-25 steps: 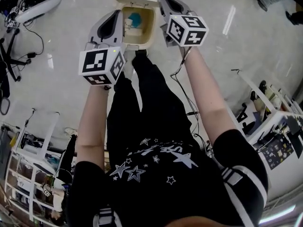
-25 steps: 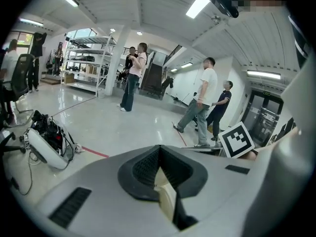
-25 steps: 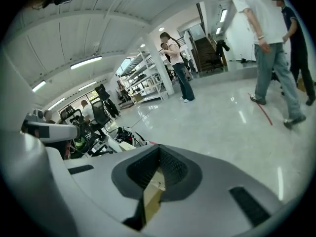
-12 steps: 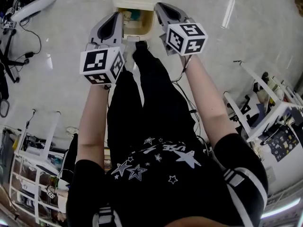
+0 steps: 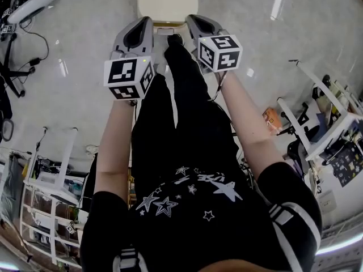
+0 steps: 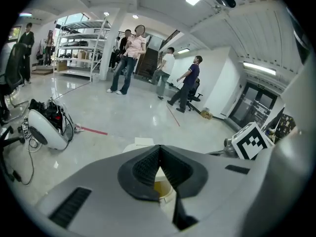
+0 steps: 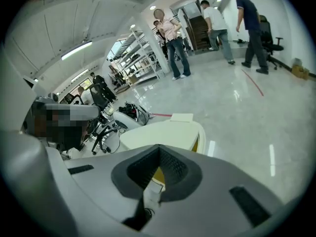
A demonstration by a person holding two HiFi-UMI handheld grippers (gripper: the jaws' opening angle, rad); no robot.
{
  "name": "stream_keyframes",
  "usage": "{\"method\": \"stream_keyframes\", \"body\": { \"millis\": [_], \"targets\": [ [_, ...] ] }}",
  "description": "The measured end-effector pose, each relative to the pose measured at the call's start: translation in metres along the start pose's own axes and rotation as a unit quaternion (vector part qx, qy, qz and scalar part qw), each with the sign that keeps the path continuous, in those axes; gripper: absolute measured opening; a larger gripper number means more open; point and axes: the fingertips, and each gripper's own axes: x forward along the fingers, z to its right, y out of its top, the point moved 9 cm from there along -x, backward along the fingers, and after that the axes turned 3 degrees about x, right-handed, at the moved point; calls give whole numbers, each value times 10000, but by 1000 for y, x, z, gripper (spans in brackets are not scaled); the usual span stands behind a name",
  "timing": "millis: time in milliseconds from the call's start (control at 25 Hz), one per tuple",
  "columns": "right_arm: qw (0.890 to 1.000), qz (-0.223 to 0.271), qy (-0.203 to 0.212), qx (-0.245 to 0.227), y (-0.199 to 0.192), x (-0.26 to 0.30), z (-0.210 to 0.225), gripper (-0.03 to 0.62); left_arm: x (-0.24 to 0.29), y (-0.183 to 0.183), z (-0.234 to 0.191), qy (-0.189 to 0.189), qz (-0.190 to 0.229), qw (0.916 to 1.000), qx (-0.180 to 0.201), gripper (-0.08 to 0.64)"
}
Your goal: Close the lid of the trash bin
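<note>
Around me is a wide hall with a pale, glossy floor (image 5: 85,95) that mirrors the ceiling lamps. On the floor to my left lies a white rounded device (image 6: 47,127) with black cables on it. A thin red line (image 6: 91,130) runs over the floor behind it. Farther off, several people (image 6: 129,58) stand near metal shelves (image 6: 81,48). My own legs in black trousers (image 5: 181,112) reach toward the bin, between my two arms. One dark shoe (image 5: 176,39) is just beside the front of the bin, between the two tools.

The trash bin (image 5: 168,1) stands on the floor right in front of me, just beyond the tips of both tools. Its lid (image 7: 163,132) is down or almost down. In the right gripper view a narrow yellow strip (image 7: 196,144) shows under the edge of the lid, so I cannot tell if it is fully shut. What is inside the bin cannot be seen.

My left tool (image 5: 145,21) has its jaws together at the tips and grips nothing. My right tool (image 5: 191,19) has its jaws together at the tips too, also with nothing in them.

The lid is cream plastic, smooth, with rounded corners. The tools are grey, with black ribbed pads (image 6: 148,164).
</note>
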Motion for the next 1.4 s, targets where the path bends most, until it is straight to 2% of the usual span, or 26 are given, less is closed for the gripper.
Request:
{"method": "stream_keyframes", "body": {
  "millis": [480, 760, 880, 1160, 1400],
  "targets": [
    [9991, -264, -53, 333, -65, 36, 14, -5, 19, -74, -10, -99, -468, 9989, -19, 11],
    [9986, -435, -18, 308, -88, 55, 29, -5, 52, -115, -16, 219, -924, 9955, 28, 11],
    [9983, -520, -95, 249, -92, 62, 29, -5, 63, -130, -21, 342, -1215, 9920, 79, 11],
    [9970, -714, -147, 276, -95, 73, 30, -5, 86, -155, -32, 363, -1955, 9799, -156, 11],
    [9964, -794, -57, 286, -96, 76, 31, -5, 94, -164, -38, 370, -2240, 9739, -92, 11]
  ]
}}
